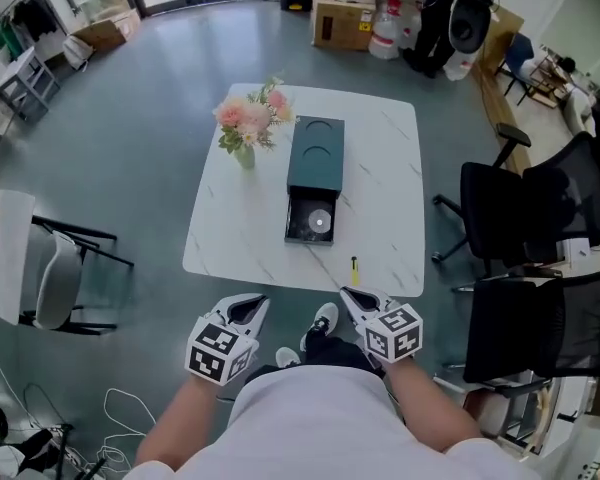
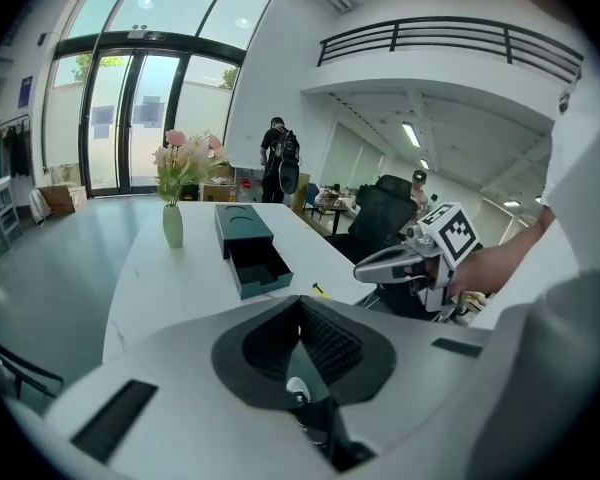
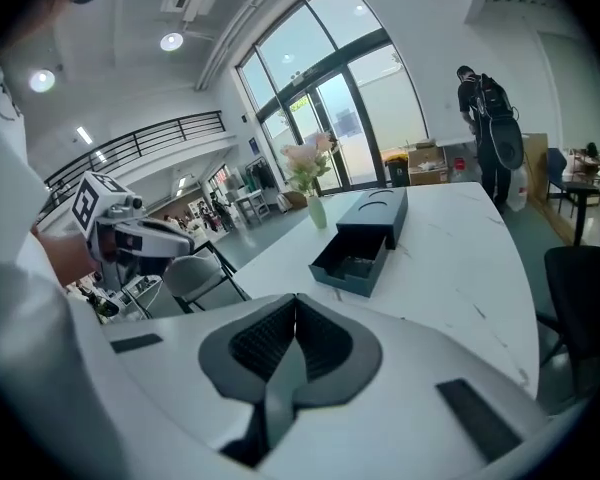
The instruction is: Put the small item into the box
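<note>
A dark teal box lies on the white table, its drawer pulled out toward me with a round insert inside. The small yellow-and-black item lies on the table near the front edge, just right of the drawer. Both grippers hover in front of the table, below its edge, and hold nothing. My left gripper is shut, and so is my right gripper. The left gripper view shows the drawer, the item and the right gripper.
A vase of pink flowers stands left of the box. Two black office chairs are at the table's right, a grey chair at the left. Cables lie on the floor. A person stands far behind the table.
</note>
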A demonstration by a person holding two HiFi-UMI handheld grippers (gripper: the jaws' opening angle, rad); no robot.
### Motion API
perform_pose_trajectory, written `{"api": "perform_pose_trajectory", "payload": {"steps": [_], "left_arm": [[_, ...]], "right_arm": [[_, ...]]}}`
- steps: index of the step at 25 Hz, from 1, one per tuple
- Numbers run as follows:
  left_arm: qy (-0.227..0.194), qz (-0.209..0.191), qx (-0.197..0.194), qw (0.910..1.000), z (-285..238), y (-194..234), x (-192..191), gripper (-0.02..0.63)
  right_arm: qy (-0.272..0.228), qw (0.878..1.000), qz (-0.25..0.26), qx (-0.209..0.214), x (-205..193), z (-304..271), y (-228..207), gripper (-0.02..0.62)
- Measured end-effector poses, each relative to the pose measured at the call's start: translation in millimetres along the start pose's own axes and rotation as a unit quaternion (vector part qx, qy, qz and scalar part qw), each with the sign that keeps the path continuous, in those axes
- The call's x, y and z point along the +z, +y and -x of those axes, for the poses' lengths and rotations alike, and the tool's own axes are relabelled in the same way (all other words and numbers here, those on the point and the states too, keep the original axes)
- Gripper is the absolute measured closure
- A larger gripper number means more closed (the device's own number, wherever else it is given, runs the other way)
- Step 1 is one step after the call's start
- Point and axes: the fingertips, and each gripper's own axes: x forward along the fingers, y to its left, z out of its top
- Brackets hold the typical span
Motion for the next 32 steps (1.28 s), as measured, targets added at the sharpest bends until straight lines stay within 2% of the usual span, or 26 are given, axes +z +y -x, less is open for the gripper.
{"api": "perform_pose_trajectory", "payload": {"steps": [3, 10, 14, 19, 22, 27, 32], "left_arm": [[0.011, -0.024, 0.005, 0.9996, -24.9, 16.0, 18.9, 0.594], [0.033, -0.02, 0.008, 0.9992, -67.2, 37.5, 47.2, 0.594], [0.044, -0.026, 0.003, 0.9987, -88.7, 44.1, 54.1, 0.594], [0.064, -0.035, -0.023, 0.997, -102.6, 55.0, 54.5, 0.594], [0.075, -0.043, -0.045, 0.9952, -112.0, 66.6, 56.5, 0.594], [0.096, -0.092, -0.095, 0.9865, -119.4, 87.6, 63.4, 0.594], [0.097, -0.112, -0.121, 0.9815, -118.0, 117.8, 73.1, 0.594]], "right_arm": [[0.022, 1.0, 0.006, -0.017, -3.9, -11.8, -30.6, 0.58], [0.085, 0.996, 0.0, -0.036, -24.2, -36.7, -84.3, 0.58], [0.134, 0.99, 0.019, -0.046, -43.9, -52.5, -103.0, 0.578], [0.164, 0.983, 0.019, -0.079, -61.6, -57.7, -112.1, 0.567], [0.178, 0.978, 0.005, -0.109, -66.9, -61.0, -120.3, 0.48], [0.202, 0.964, -0.032, -0.171, -80.8, -66.2, -123.0, 0.474], [0.213, 0.95, -0.072, -0.216, -86.2, -75.6, -124.0, 0.474]]}}
